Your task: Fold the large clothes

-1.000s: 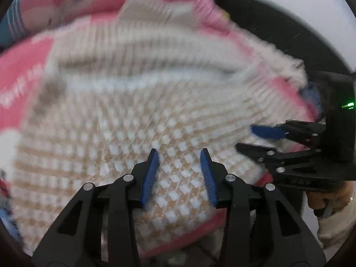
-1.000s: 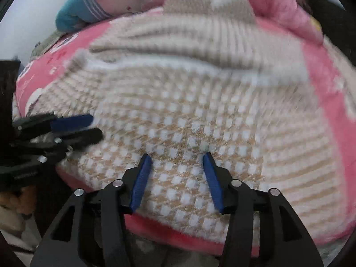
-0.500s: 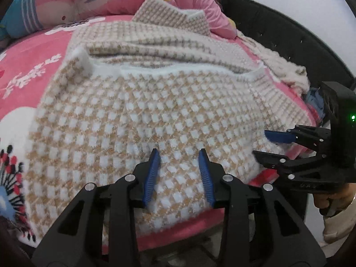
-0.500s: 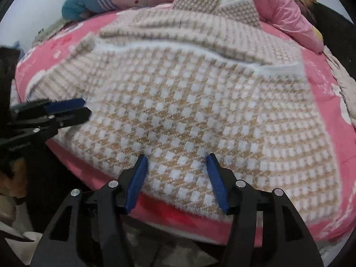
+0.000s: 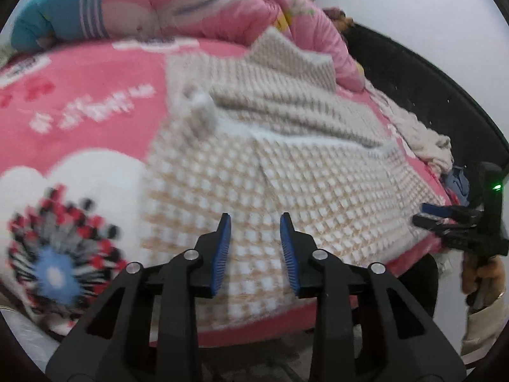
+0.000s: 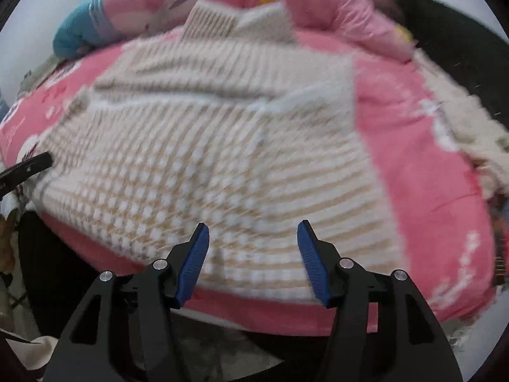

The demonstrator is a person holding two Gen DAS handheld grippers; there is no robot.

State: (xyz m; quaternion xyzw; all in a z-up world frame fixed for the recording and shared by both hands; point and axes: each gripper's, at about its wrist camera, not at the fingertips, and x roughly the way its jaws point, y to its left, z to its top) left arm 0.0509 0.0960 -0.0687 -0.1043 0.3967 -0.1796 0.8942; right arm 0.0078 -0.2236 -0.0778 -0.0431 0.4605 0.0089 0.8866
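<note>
We see the left gripper (image 5: 254,248) at lower centre of its view, fingers spread and empty over the near hem of the checked sweater (image 5: 270,165), which fills mid-frame on the pink blanket (image 5: 95,102). The right gripper (image 6: 253,261), lower centre, gapes wider, holding nothing. We judge we are between folds; next each claw must pinch a hem corner.

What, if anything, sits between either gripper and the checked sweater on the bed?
Nothing visible does. The left gripper and right gripper are both open and empty, pointed at the near hem of the checked sweater, which lies folded on the pink blanket with nothing on top.
</note>
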